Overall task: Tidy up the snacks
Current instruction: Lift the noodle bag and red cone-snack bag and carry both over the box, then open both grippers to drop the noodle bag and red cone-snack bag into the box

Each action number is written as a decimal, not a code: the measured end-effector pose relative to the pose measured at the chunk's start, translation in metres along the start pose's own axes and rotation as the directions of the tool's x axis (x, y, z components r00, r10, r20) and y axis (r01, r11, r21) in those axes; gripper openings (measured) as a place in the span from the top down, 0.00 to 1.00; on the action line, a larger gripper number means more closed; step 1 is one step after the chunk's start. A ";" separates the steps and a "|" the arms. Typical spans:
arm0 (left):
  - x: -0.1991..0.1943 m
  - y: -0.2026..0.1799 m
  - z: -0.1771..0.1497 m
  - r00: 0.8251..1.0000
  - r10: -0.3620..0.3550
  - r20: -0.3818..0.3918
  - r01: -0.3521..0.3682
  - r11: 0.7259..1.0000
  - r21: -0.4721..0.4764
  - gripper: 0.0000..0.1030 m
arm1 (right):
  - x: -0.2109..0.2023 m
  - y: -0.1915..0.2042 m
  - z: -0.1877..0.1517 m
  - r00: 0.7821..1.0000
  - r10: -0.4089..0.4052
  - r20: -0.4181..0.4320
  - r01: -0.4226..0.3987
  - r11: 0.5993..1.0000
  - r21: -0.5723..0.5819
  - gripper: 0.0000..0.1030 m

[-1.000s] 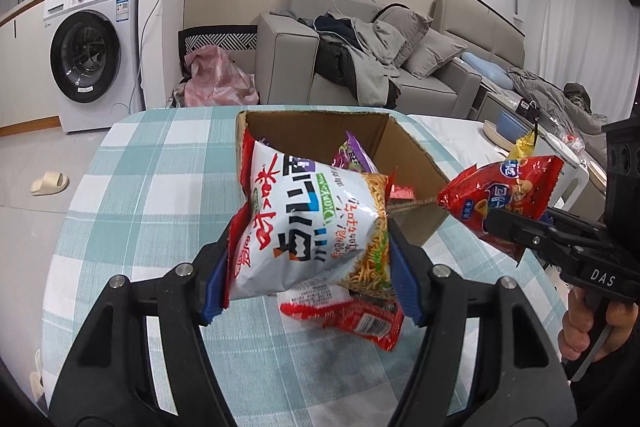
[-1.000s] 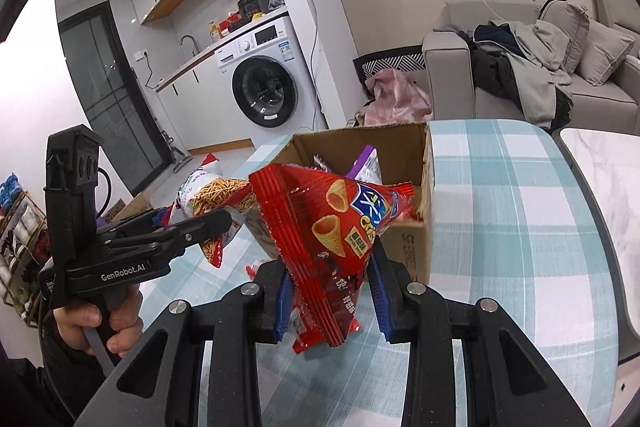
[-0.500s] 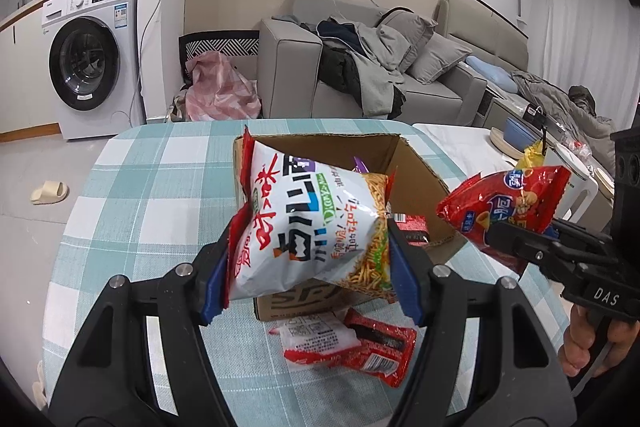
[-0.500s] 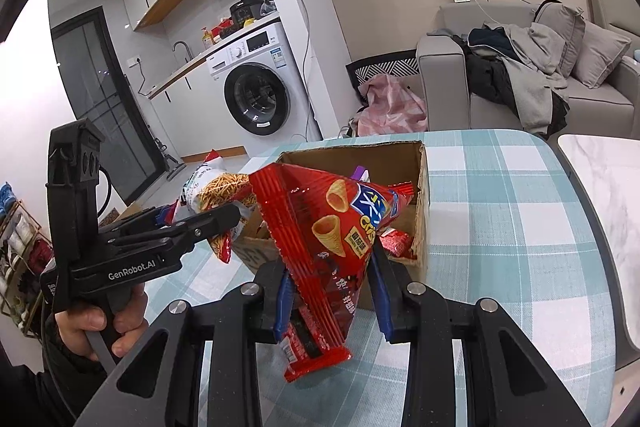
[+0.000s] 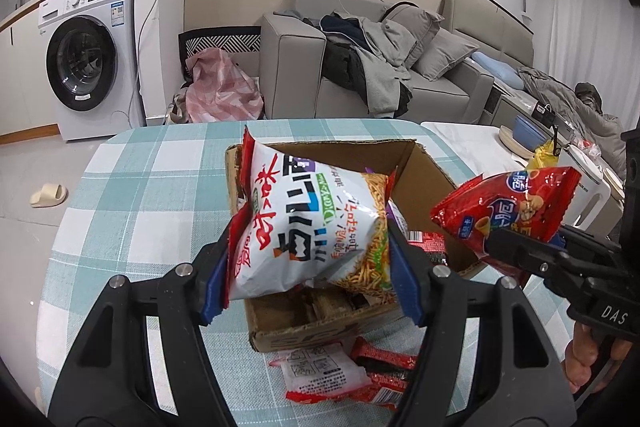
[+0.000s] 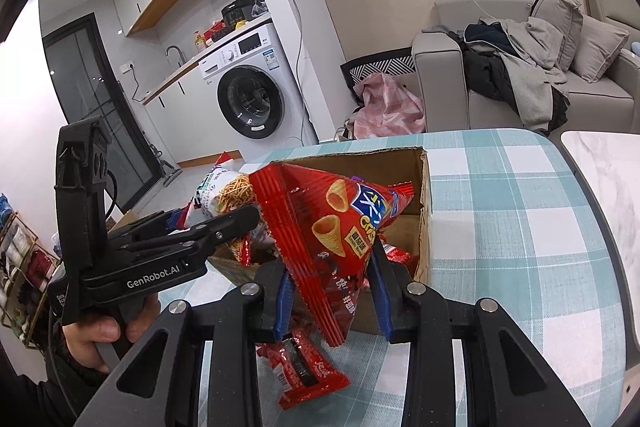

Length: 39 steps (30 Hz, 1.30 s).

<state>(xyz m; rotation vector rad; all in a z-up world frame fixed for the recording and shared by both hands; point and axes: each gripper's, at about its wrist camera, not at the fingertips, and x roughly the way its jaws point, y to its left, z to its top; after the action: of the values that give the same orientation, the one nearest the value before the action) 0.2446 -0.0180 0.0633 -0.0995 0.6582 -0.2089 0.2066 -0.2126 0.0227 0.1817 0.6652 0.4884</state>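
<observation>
My left gripper (image 5: 310, 269) is shut on a white noodle-snack bag (image 5: 304, 223) and holds it above the open cardboard box (image 5: 424, 167). My right gripper (image 6: 330, 287) is shut on a red cone-snack bag (image 6: 332, 227), held above the box's near right corner (image 6: 424, 211). The red bag also shows in the left wrist view (image 5: 512, 211), and the white bag in the right wrist view (image 6: 224, 191). The box holds several snack packs. Two red and white packets (image 5: 344, 379) lie on the tablecloth in front of the box.
The box stands on a round table with a teal checked cloth (image 5: 140, 195). A white marble side table (image 6: 608, 163) adjoins it on the right. A sofa (image 5: 360, 79) and a washing machine (image 5: 88, 55) stand behind.
Both grippers have risen and moved forward over the box, each with its bag. The box and the loose packets now sit lower in both views.
</observation>
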 end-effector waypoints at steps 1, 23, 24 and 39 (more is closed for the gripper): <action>0.004 -0.001 0.001 1.000 0.001 -0.002 -0.001 1.000 0.003 0.37 | 0.003 -0.001 0.000 1.000 0.000 -0.002 0.000 1.000 0.000 0.68; 0.051 -0.014 0.009 0.999 0.037 -0.016 -0.036 0.998 0.052 0.37 | 0.058 -0.008 0.011 0.998 -0.044 -0.053 0.044 0.999 0.001 0.68; 0.053 -0.014 0.010 0.999 0.036 -0.019 -0.035 0.998 0.052 0.37 | 0.058 -0.009 0.010 0.997 -0.044 -0.056 0.045 0.999 0.003 0.68; 0.070 -0.018 0.012 0.997 0.037 -0.069 -0.033 0.998 0.058 0.35 | 0.038 -0.016 0.009 0.998 -0.042 -0.051 0.041 0.999 -0.015 0.54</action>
<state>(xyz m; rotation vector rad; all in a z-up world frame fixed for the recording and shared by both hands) 0.3034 -0.0509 0.0340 -0.0256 0.7230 -0.1978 0.2443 -0.2077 0.0035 0.1425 0.7145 0.4588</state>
